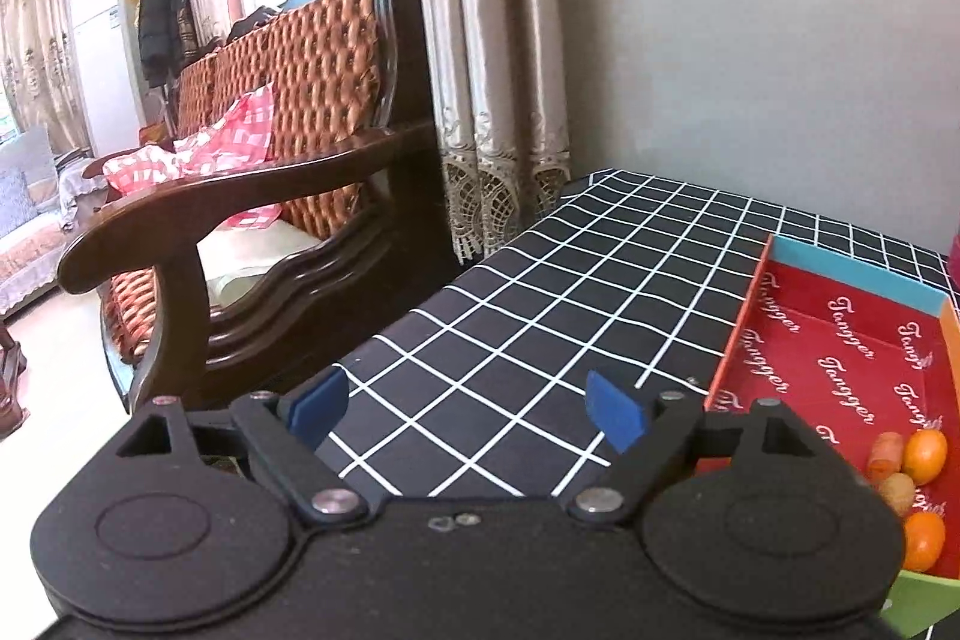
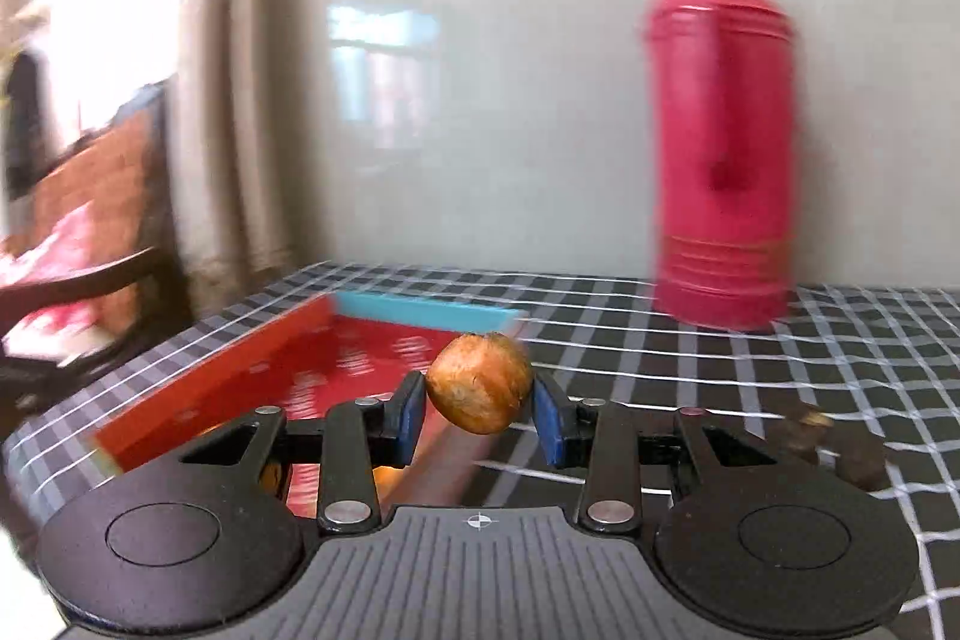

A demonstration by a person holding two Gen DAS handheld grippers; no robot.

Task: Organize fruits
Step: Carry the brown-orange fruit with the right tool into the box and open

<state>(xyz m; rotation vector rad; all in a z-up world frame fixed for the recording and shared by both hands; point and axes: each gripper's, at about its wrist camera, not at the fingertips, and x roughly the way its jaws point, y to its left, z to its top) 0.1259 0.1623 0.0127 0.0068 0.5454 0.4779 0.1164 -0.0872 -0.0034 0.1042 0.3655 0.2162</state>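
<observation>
My right gripper [image 2: 479, 409] is shut on a small round brown fruit [image 2: 480, 382] and holds it above the near right edge of a red tray [image 2: 240, 388]. My left gripper [image 1: 468, 409] is open and empty over the black checked tablecloth [image 1: 510, 316], left of the same red tray [image 1: 840, 334]. In the left wrist view the tray holds two orange fruits [image 1: 924, 454], a pale brown fruit [image 1: 898, 491] and an orange-red piece [image 1: 887, 454] in its near corner. The right wrist view is blurred.
A tall pink thermos [image 2: 723, 130] stands at the back right by the wall. Dark brown bits [image 2: 828, 445] lie on the cloth right of my right gripper. A wooden armchair [image 1: 270, 196] with orange cushions stands beyond the table's left edge, by the curtains [image 1: 492, 70].
</observation>
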